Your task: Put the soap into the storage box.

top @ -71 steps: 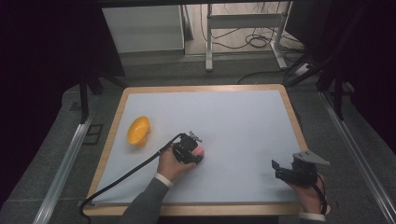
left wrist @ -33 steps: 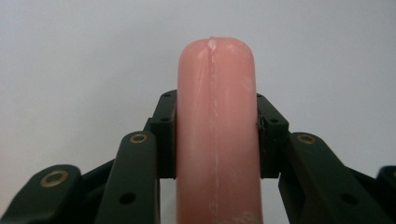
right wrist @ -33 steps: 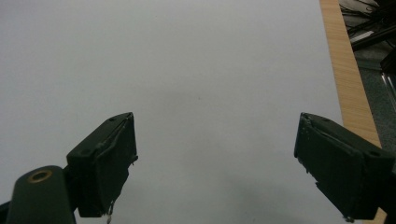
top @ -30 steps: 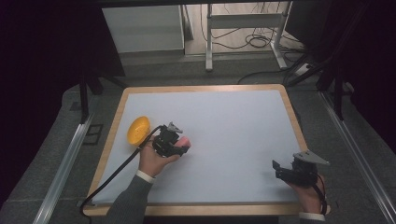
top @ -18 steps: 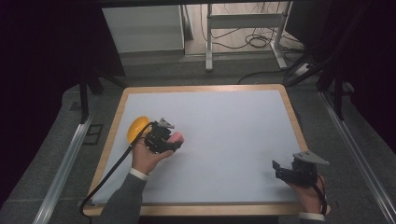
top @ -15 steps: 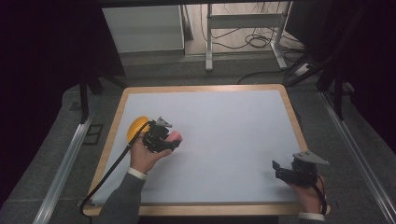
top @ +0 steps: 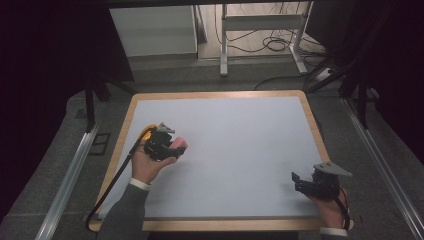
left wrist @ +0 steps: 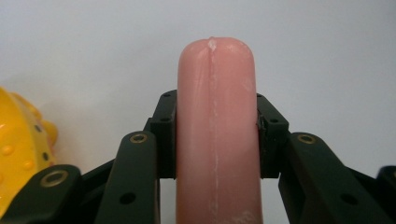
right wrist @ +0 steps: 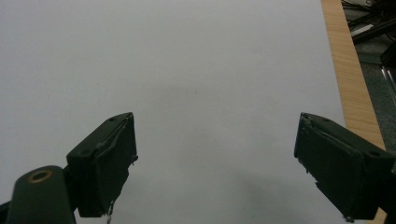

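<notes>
A pink sausage-shaped toy [left wrist: 215,135] stands between the jaws of my left gripper [left wrist: 215,116], which is shut on it. From above, the left gripper [top: 167,145] sits near the table's left edge with the pink toy [top: 178,145] poking out to the right. A yellow bumpy toy [left wrist: 21,149] lies just to its left, mostly hidden behind the gripper in the high view, where the yellow toy [top: 146,132] peeks out. My right gripper [right wrist: 215,163] is open with nothing between its fingers; it rests at the front right [top: 305,184].
The table [top: 235,150] has a pale grey top with a wooden rim [top: 380,85]. A black cable [top: 112,187] trails from the left gripper off the front left corner. Metal rails and a stand lie on the floor beyond.
My left gripper has carried the pink toy leftward and a little away from the person, ending beside the yellow toy. The right gripper has stayed still.
</notes>
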Motion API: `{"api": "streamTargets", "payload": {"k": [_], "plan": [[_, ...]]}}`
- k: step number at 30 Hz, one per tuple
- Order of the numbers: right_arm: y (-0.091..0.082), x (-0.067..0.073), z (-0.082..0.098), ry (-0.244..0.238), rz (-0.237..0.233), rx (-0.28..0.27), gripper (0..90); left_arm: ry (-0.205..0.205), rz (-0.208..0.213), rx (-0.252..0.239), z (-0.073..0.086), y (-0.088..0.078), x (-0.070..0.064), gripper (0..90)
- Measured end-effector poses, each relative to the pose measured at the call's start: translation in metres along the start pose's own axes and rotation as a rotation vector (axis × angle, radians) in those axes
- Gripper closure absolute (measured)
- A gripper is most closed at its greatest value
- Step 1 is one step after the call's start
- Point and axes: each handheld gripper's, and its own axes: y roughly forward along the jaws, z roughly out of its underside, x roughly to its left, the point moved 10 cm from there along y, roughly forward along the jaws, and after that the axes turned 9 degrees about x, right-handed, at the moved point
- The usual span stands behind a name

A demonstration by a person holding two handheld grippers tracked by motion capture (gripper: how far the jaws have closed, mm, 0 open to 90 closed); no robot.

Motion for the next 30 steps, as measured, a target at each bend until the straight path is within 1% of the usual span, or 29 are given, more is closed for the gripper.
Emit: {"api": "streamTargets", "payload": {"k": [4, 5, 14, 15, 16, 18, 22, 26, 28, 30], "plan": [[0.000, 0.000, 0.000, 0.001, 0.000, 0.001, 12.7, -0.009, -0.008, -0.007, -0.001, -0.004, 0.005, 60.1], [0.000, 0.000, 0.000, 0.002, -0.001, 0.001, 12.7, -0.016, -0.015, -0.010, -0.001, -0.006, 0.008, 60.1], [0.000, 0.000, 0.001, 0.002, -0.004, 0.002, 12.7, -0.047, -0.032, -0.029, -0.003, -0.012, 0.023, 60.1], [0.000, 0.000, 0.001, 0.004, -0.004, 0.003, 12.7, -0.047, -0.032, -0.029, -0.003, -0.012, 0.023, 60.2], [0.001, 0.000, 0.001, 0.002, -0.003, 0.003, 12.7, -0.057, -0.042, -0.029, -0.004, -0.013, 0.028, 60.1], [0.001, 0.000, 0.001, 0.001, -0.002, 0.004, 12.7, -0.062, -0.044, -0.029, -0.004, -0.013, 0.030, 60.1], [0.002, 0.001, 0.002, 0.002, -0.004, 0.009, 12.7, -0.083, -0.055, -0.032, -0.005, -0.012, 0.040, 60.1], [0.003, 0.002, 0.003, -0.001, -0.004, 0.013, 12.7, -0.092, -0.059, -0.032, -0.005, -0.013, 0.045, 60.1], [0.004, 0.002, 0.003, -0.007, -0.002, 0.016, 12.7, -0.109, -0.060, -0.042, -0.006, -0.014, 0.050, 60.1], [0.004, 0.002, 0.003, -0.006, -0.001, 0.014, 12.7, -0.116, -0.057, -0.044, -0.005, -0.016, 0.053, 60.1]]}}
